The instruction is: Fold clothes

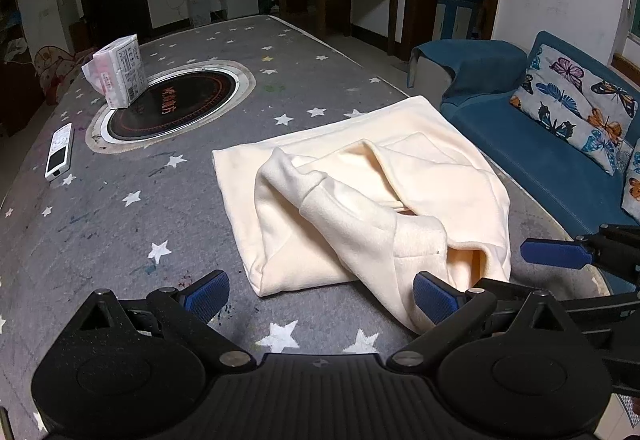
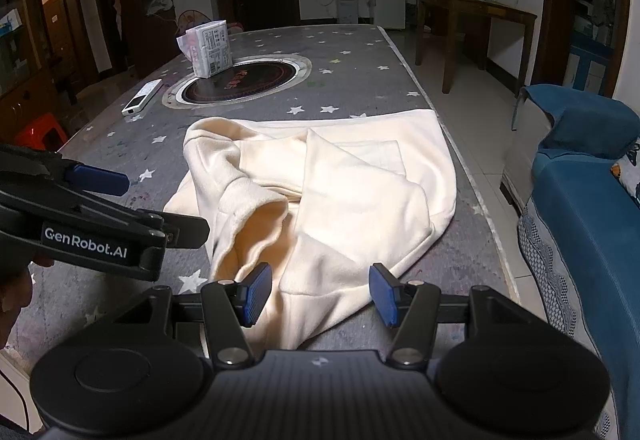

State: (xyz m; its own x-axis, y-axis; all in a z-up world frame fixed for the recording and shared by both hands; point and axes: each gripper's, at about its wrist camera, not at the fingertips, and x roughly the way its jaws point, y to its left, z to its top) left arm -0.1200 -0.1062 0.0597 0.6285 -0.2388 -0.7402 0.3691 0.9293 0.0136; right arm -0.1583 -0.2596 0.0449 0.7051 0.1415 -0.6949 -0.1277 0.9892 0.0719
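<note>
Ahead of the jaws, the cream garment (image 1: 360, 180) looks like soft, matt fleece; the table (image 1: 120, 240) wears matt grey star-printed cloth, its inset cooktop (image 1: 172, 104) glossy black.

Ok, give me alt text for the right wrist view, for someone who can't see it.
A cream garment lies partly folded and rumpled on a grey star-print tabletop, with the right gripper open just above its near edge. The left gripper enters from the left; a tissue pack and remote sit farther back.

You can't read the print on the tissue pack (image 1: 120, 74); the sofa (image 2: 588, 208) runs off the right edge, and the remote's (image 1: 59, 151) buttons are too small.
</note>
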